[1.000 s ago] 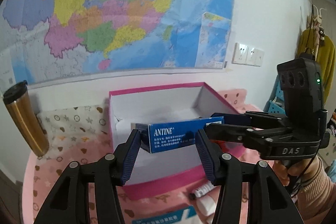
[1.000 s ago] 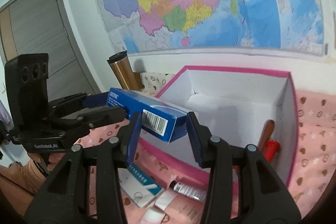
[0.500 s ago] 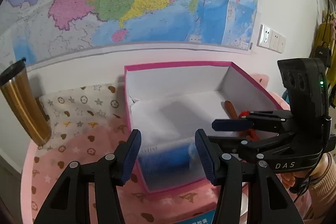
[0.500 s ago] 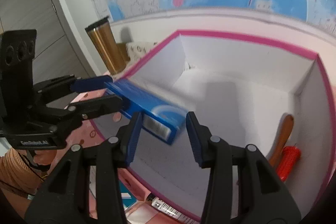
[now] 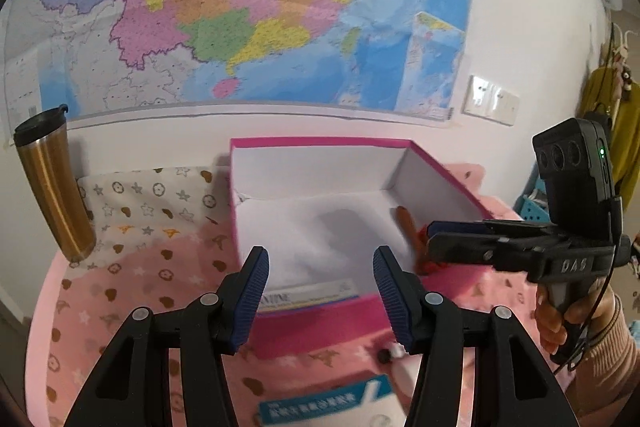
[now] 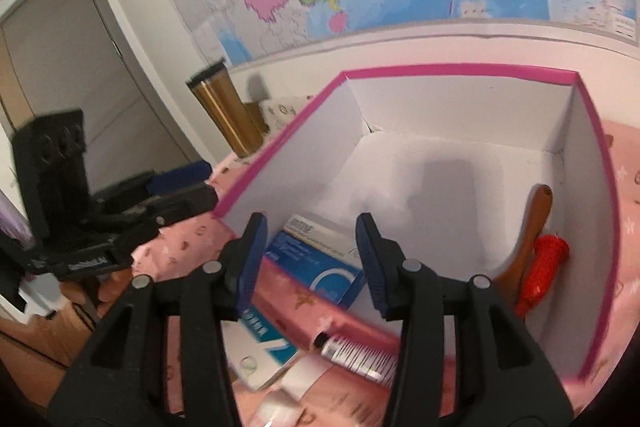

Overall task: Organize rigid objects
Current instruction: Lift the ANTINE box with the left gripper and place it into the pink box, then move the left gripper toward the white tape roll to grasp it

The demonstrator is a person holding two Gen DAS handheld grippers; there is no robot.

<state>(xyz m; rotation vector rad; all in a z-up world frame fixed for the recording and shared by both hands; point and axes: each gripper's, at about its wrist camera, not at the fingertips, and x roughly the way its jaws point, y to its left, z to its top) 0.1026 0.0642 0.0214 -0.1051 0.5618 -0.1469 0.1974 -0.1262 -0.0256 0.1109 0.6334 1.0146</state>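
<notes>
Lying flat inside the pink box (image 6: 472, 70) at its near wall, the blue carton (image 6: 316, 259) runs crosswise. Both grippers, left (image 5: 320, 301) and right (image 6: 310, 259), are opening, empty, above it; right nearer.

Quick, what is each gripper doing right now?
Left gripper: opening, holding nothing.
Right gripper: opening, empty; the blue box lies in the pink box.

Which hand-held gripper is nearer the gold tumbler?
Left. The left hand-held gripper is on the gold tumbler's side of the pink box; the right hand-held gripper is farther, by the red-handled tool.
</notes>
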